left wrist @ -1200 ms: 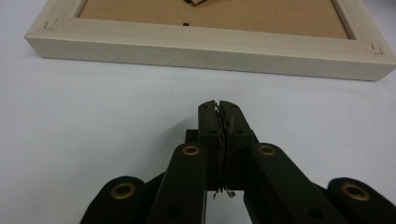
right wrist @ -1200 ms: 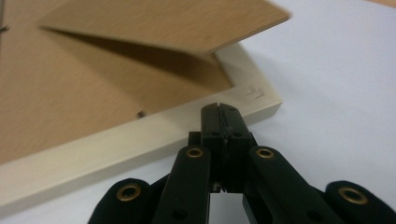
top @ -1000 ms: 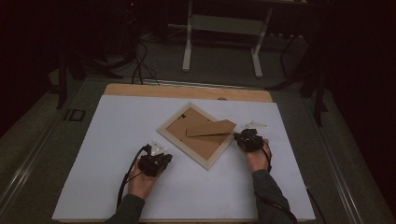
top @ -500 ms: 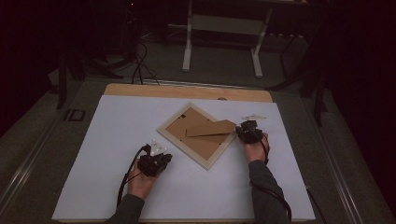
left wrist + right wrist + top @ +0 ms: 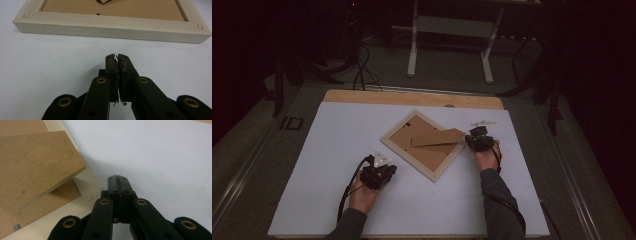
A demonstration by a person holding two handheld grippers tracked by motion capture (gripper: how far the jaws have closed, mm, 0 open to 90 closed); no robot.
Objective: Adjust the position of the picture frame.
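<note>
Right gripper (image 5: 478,140) is sitting at the frame's 3 o'clock corner, jaws pressed fully together and gripping nothing. Compared with a second ago, it has been sliding a short way inward along the table toward the loose backing board (image 5: 438,138), whose free corner is overhanging the rim there (in the right gripper view, that corner (image 5: 75,167) is lying just beside the closed tips).

Left gripper (image 5: 378,173) is resting unchanged at the frame's 7 o'clock side, jaws likewise shut on nothing, tips near but not touching the wooden edge (image 5: 110,27).

Picture frame (image 5: 424,170) is lying face down at the centre of the white table (image 5: 337,130), turned diamond-wise.

Judged from this, the right tips are lining up to nudge or lift the board.
</note>
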